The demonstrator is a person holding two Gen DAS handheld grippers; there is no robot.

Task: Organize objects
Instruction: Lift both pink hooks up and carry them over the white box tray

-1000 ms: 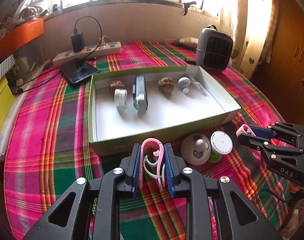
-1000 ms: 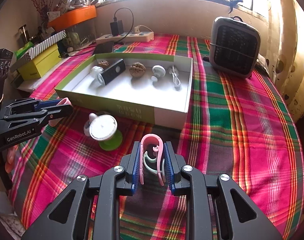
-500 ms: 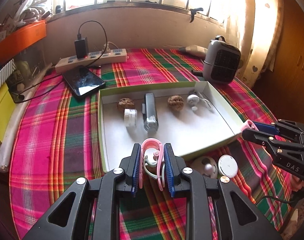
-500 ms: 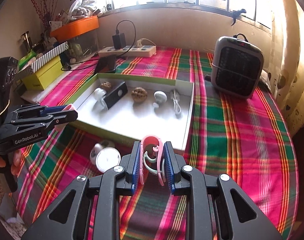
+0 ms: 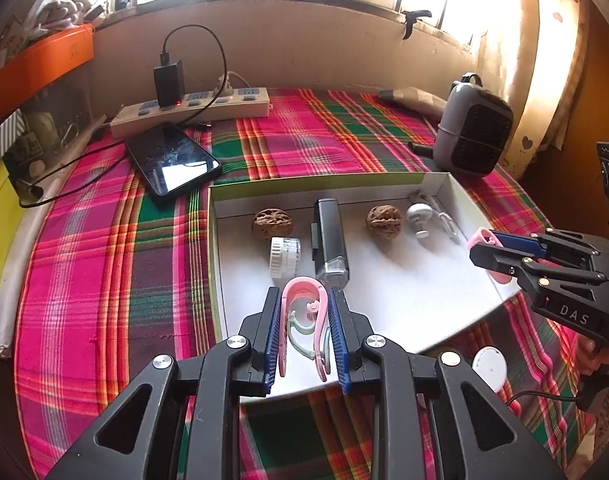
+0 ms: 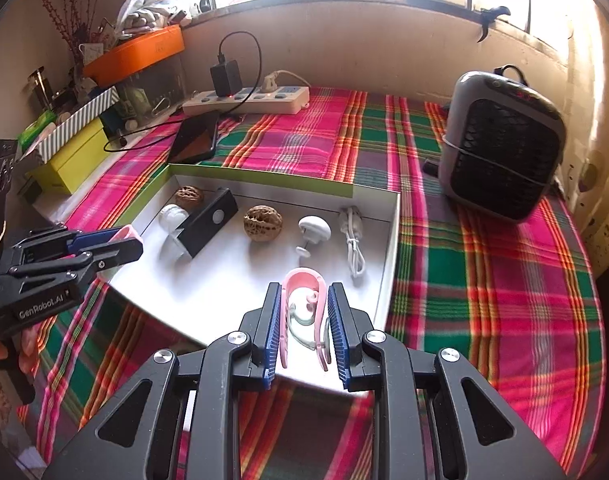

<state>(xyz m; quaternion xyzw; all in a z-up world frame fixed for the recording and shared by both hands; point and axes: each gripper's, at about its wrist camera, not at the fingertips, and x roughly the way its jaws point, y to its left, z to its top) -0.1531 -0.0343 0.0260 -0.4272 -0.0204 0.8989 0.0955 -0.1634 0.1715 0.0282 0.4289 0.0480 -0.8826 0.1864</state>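
My left gripper (image 5: pixel 304 295) is shut on a pink clip (image 5: pixel 323 320) with a pale green inner hook, held over the near left part of the white-lined box (image 5: pixel 324 178). My right gripper (image 6: pixel 304 289) is shut on a matching pink clip (image 6: pixel 300 276) over the box's (image 6: pixel 264 176) near right part. Each gripper also shows in the other view: the right gripper (image 5: pixel 484 249) at the box's right wall, the left gripper (image 6: pixel 133 245) at its left wall. Inside lie two walnuts (image 5: pixel 272 221) (image 5: pixel 384 220), a clear jar (image 5: pixel 284 257), a black device (image 5: pixel 328 236), a white knob (image 6: pixel 313 229) and a white cable (image 6: pixel 354 240).
A phone (image 5: pixel 172 162) and a power strip (image 5: pixel 192 110) with a charger lie behind the box. A grey heater (image 6: pixel 500 152) stands at the back right. A white round lid (image 5: pixel 489 368) sits in front of the box. Yellow and orange boxes (image 6: pixel 74 158) line the left edge.
Both grippers have moved forward with their clips, from the cloth in front of the box to above its near edge. The round items in front of the box have slipped low in view.
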